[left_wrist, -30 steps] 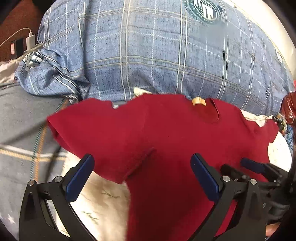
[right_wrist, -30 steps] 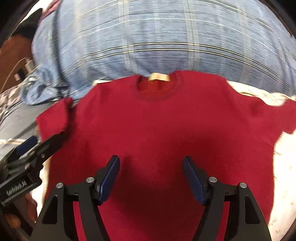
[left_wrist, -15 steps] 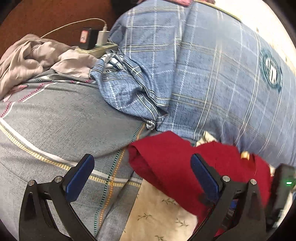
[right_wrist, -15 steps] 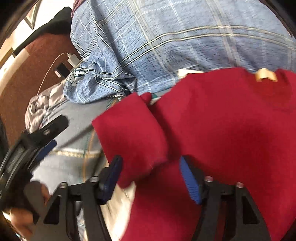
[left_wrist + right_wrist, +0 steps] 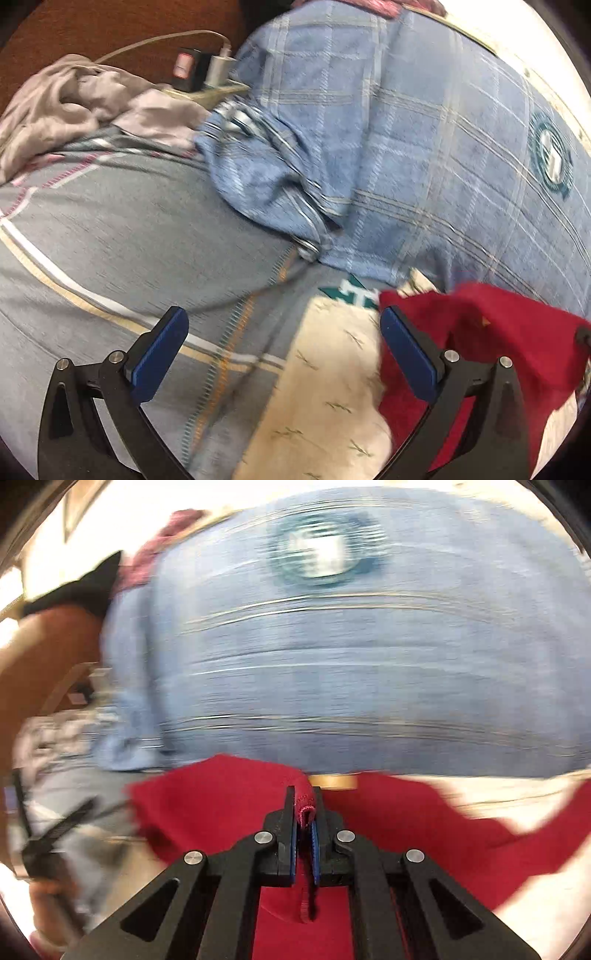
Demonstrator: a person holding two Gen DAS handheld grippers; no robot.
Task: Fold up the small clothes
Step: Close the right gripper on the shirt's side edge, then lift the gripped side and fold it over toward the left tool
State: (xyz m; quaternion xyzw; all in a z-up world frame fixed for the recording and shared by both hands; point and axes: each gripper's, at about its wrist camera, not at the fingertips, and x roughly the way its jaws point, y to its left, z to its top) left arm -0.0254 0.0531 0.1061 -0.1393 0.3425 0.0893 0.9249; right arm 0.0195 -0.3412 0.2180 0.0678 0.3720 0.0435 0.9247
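Tongs at the red shirt.
My right tongs [image 5: 303,814] pinch a hem fold of the red shirt [image 5: 221,808], near the blue plaid blanket [image 5: 424,166]; my left tongs [image 5: 280,350] stand spread, empty, over the bed [image 5: 110,240].

Grey bedspread [image 5: 129,229] lies open; bulky blue plaid blanket [image 5: 424,147] blocks beyond.

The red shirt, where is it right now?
In the right wrist view the red shirt lies low in the middle, its edge pinched in the right claw, just below the blue plaid blanket.
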